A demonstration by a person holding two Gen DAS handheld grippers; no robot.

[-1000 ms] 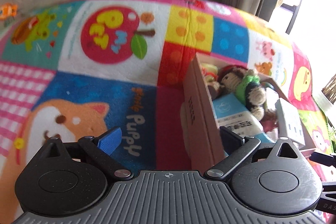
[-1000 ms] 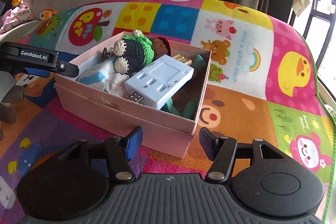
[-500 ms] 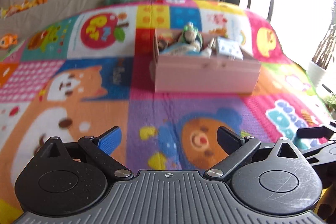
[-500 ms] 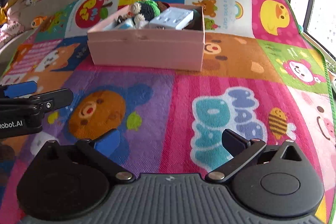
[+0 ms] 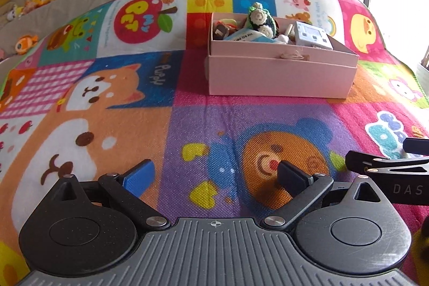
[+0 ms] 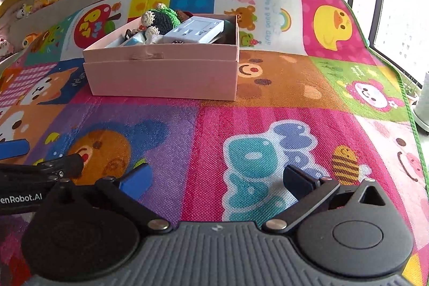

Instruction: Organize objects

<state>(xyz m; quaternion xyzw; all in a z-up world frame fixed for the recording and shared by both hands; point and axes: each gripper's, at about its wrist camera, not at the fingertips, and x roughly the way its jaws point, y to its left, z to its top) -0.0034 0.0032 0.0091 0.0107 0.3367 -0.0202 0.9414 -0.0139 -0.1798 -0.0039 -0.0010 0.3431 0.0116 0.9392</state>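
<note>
A pink cardboard box point(image 5: 278, 77) stands on the colourful play mat, also in the right wrist view point(image 6: 163, 74). It holds a green crocheted doll point(image 5: 261, 19) point(image 6: 161, 18), a white power strip point(image 5: 312, 38) point(image 6: 198, 30), a light blue packet point(image 5: 246, 36) and other small items. My left gripper point(image 5: 214, 176) is open and empty, low over the mat well in front of the box. My right gripper point(image 6: 217, 178) is open and empty, beside it to the right.
The play mat point(image 5: 107, 98) covers the whole surface and drops off at its right edge point(image 6: 402, 87). Soft toys point(image 5: 26, 42) lie beyond the mat at far left. A window and curtain stand at the back right.
Both grippers have pulled back from the box, which was right at their fingers a second ago. The box now sits further off. Both stay open.
</note>
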